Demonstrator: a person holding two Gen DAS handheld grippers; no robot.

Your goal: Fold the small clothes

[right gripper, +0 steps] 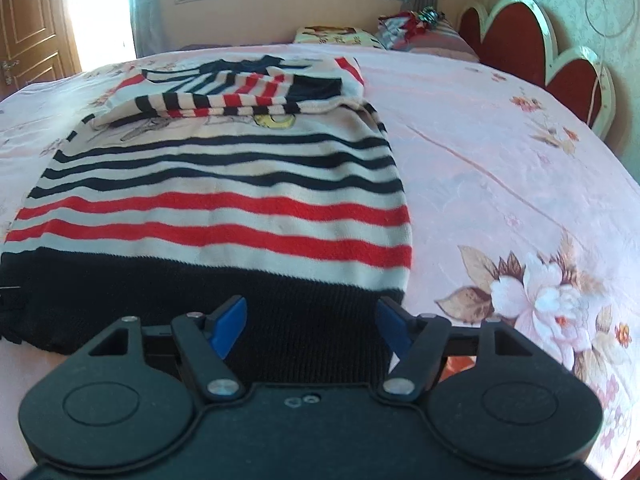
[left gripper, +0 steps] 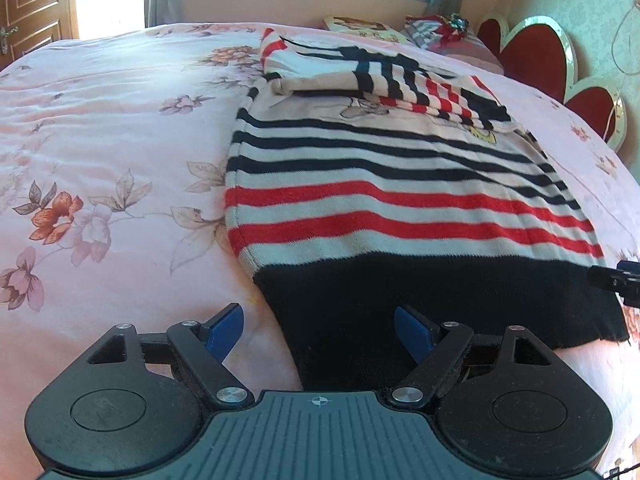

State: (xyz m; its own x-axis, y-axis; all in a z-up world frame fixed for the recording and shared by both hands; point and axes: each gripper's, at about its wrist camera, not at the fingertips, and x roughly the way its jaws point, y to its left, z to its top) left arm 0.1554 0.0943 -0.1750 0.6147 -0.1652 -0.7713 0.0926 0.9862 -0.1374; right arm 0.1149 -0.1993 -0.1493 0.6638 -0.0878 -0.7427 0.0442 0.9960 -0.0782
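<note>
A small knitted sweater [left gripper: 384,184] with black and red stripes on white and a black hem band lies flat on the bed. Both sleeves [left gripper: 404,84] are folded across its chest. My left gripper [left gripper: 318,332] stands open just over the hem's near left corner; its blue pads [left gripper: 224,332] are wide apart and nothing is pinched. In the right wrist view the same sweater [right gripper: 224,200] fills the left half. My right gripper [right gripper: 312,326] is open above the hem's near right corner [right gripper: 320,320]. Part of the right gripper [left gripper: 616,280] shows at the left view's right edge.
The pink floral bedspread [left gripper: 100,160] stretches to both sides of the sweater. A red heart-shaped headboard [right gripper: 516,36] stands at the right. Pillows and a small pile of cloth [right gripper: 412,24] lie at the far end below a window. A wooden door [right gripper: 24,28] is far left.
</note>
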